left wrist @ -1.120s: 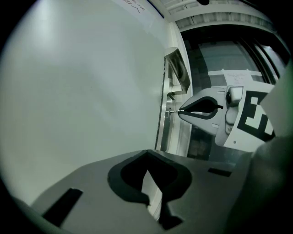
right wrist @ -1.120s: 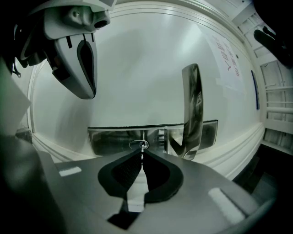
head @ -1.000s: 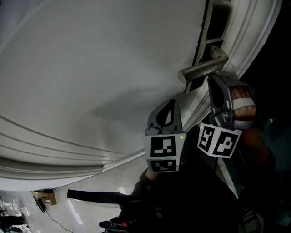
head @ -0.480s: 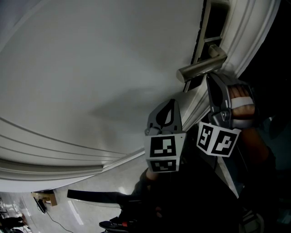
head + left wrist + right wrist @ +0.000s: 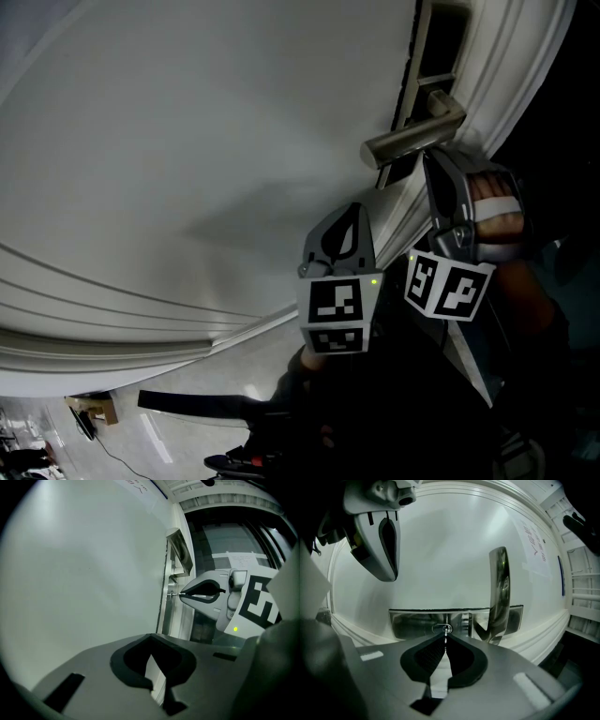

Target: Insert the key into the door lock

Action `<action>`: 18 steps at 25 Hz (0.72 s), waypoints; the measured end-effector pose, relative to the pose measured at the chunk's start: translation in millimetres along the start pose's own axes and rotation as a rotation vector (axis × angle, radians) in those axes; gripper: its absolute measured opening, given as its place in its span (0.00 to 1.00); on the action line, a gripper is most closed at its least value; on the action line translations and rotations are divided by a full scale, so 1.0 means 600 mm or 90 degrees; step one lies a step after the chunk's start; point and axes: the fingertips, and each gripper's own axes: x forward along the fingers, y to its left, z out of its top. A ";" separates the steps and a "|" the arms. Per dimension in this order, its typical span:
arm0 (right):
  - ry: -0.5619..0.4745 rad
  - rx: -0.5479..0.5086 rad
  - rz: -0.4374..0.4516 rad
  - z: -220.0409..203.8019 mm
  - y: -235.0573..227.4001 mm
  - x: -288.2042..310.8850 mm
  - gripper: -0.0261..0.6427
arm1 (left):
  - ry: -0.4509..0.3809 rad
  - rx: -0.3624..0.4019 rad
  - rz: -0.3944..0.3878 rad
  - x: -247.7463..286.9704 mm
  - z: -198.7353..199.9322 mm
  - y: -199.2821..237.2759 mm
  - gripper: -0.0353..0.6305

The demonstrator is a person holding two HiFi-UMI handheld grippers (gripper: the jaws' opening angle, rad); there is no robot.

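Note:
My right gripper [image 5: 446, 637] is shut on a small metal key [image 5: 446, 631]. The key's tip sits at the round keyhole [image 5: 440, 629] in the shiny lock plate [image 5: 410, 623] of the white door [image 5: 187, 141]. How deep the tip is in the keyhole is hidden. The lever handle [image 5: 499, 592] stands just right of the keyhole. In the head view the right gripper [image 5: 428, 161] points at the plate under the handle [image 5: 411, 141]. My left gripper [image 5: 353, 210] hangs beside it, shut and holding nothing, away from the lock. The left gripper view shows the key [image 5: 174, 594] meeting the plate.
Raised moulding [image 5: 141, 319] runs along the door panel below the grippers. The door's edge and frame [image 5: 525, 56] lie right of the handle, with darkness beyond. A paper notice [image 5: 534, 545] is stuck on the door. Floor with a cable [image 5: 112, 441] shows at the bottom left.
The right gripper with the key has edged slightly toward the lock plate; the handle sits a little higher in the head view. The left gripper has held still.

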 end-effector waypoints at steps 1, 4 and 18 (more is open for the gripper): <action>0.000 0.000 0.000 0.001 0.000 0.001 0.06 | 0.000 -0.002 -0.001 0.000 0.000 -0.001 0.05; 0.000 0.002 0.001 0.000 0.001 0.002 0.06 | 0.001 0.007 0.007 0.002 -0.002 0.004 0.05; -0.005 0.003 0.003 0.001 -0.002 0.000 0.06 | 0.003 0.008 0.004 0.005 0.003 0.002 0.05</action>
